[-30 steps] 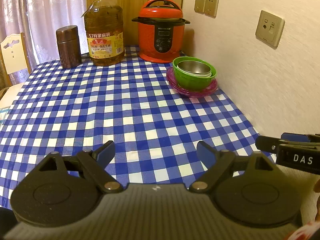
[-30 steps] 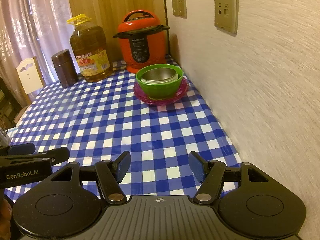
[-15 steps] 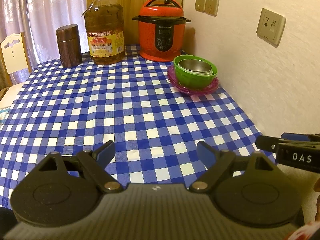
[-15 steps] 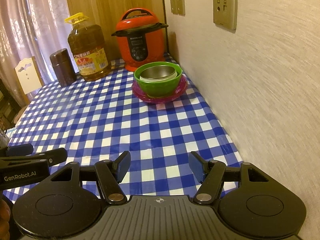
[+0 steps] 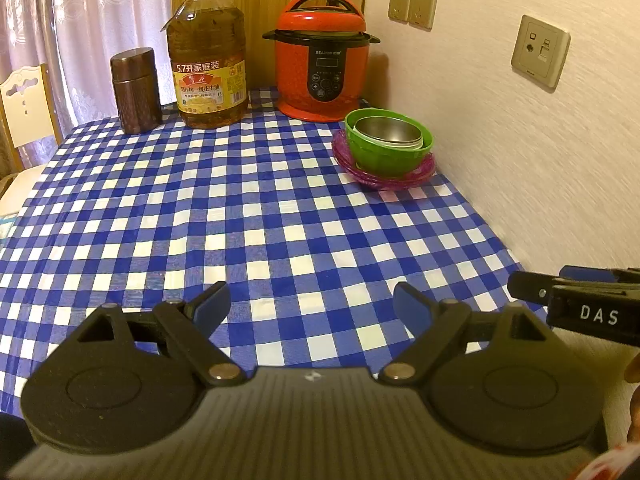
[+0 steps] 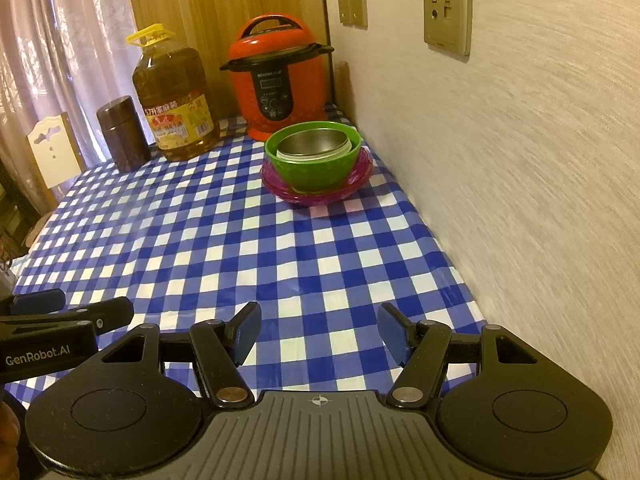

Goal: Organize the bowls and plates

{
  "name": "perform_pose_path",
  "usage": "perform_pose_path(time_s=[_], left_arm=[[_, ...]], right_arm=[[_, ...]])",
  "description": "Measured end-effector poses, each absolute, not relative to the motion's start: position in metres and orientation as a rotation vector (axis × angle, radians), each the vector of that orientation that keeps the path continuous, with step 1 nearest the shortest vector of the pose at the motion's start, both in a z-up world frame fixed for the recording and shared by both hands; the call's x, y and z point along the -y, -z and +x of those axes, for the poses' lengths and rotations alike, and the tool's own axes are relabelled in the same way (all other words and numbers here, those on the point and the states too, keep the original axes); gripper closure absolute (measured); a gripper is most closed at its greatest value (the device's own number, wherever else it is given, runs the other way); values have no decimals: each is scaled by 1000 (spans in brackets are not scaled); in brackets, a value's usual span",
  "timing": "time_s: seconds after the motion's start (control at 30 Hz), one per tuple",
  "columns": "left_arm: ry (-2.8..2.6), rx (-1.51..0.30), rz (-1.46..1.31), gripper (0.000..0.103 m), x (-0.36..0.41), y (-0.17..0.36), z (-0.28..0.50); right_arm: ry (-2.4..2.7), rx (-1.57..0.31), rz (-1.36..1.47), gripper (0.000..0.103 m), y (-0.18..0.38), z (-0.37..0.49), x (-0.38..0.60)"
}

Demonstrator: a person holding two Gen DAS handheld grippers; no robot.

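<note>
A steel bowl (image 5: 387, 131) (image 6: 312, 143) sits nested in a green bowl (image 5: 390, 156) (image 6: 316, 168), which stands on purple plates (image 5: 384, 178) (image 6: 320, 196) by the wall at the table's far right. My left gripper (image 5: 311, 302) is open and empty, low over the near table edge, far from the stack. My right gripper (image 6: 319, 330) is open and empty, also near the front edge. Each gripper shows in the other's view, the right one (image 5: 576, 300) and the left one (image 6: 60, 320).
On the blue checked tablecloth (image 5: 240, 220) at the back stand a red pressure cooker (image 5: 324, 56) (image 6: 278, 76), a large oil bottle (image 5: 206, 56) (image 6: 172, 96) and a brown canister (image 5: 134, 90) (image 6: 122, 138). The wall (image 5: 520, 140) runs along the right; a chair (image 5: 24, 108) stands left.
Both grippers have shifted slightly, so the stack and back objects sit a little differently in view. Both stay open and empty.
</note>
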State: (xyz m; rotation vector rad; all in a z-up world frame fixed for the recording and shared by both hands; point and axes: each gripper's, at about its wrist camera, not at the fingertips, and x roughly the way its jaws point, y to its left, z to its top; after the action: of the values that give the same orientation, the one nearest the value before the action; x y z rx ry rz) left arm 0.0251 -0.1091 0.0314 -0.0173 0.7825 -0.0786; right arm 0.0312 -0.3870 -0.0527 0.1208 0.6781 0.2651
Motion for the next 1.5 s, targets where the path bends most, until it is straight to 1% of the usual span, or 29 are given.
perform_pose_path(time_s=[1.5], left_arm=[[79,-784,-16,16,111,-31,26]], right_arm=[[-263,-683,120,39,55,34,387]])
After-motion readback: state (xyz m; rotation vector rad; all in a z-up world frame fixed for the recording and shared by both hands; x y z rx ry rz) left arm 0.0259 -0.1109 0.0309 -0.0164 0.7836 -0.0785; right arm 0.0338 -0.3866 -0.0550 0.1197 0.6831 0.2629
